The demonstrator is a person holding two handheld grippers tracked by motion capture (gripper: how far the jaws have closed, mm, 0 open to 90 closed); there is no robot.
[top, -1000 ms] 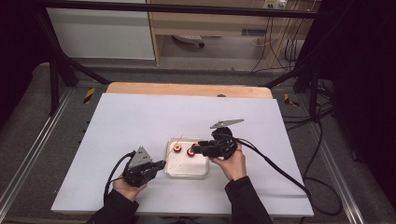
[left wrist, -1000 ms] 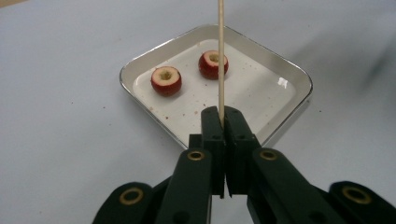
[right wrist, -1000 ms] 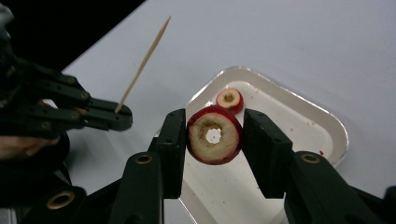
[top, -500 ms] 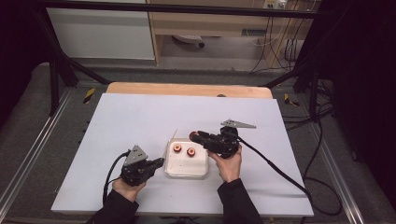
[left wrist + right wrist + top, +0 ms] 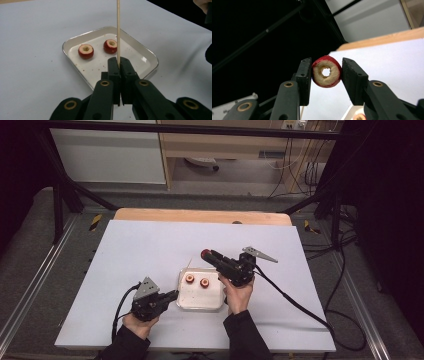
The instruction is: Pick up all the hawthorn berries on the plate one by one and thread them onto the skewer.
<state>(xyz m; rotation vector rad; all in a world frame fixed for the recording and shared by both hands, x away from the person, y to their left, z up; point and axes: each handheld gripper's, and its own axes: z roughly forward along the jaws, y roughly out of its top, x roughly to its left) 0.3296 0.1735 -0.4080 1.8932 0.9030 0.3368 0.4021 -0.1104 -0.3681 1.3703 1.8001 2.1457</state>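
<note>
My left gripper [image 5: 119, 62] is shut on a thin wooden skewer [image 5: 118, 30], which stands up over a small metal tray [image 5: 65, 47]. Two red cored fruit pieces [image 5: 85, 51] [image 5: 110, 46] lie in that tray. My right gripper [image 5: 326, 62] is shut on a third red cored fruit piece [image 5: 326, 72], whose centre hole faces the camera. In the high view the left gripper [image 5: 174, 294] sits at the tray's [image 5: 200, 306] near left corner. There the right gripper [image 5: 206, 254] holds its fruit piece raised above the tray's far edge, tilted up and to the left.
The tray rests on a white table top [image 5: 140, 250] with bare room all round it. A wooden edge [image 5: 200, 216] runs along the table's far side. Black cables [image 5: 295, 302] trail off to the right. Dark frame posts stand at both sides.
The right gripper's jaws have tilted up and away from the tray with the fruit piece between them. The left gripper and skewer have stayed put.
</note>
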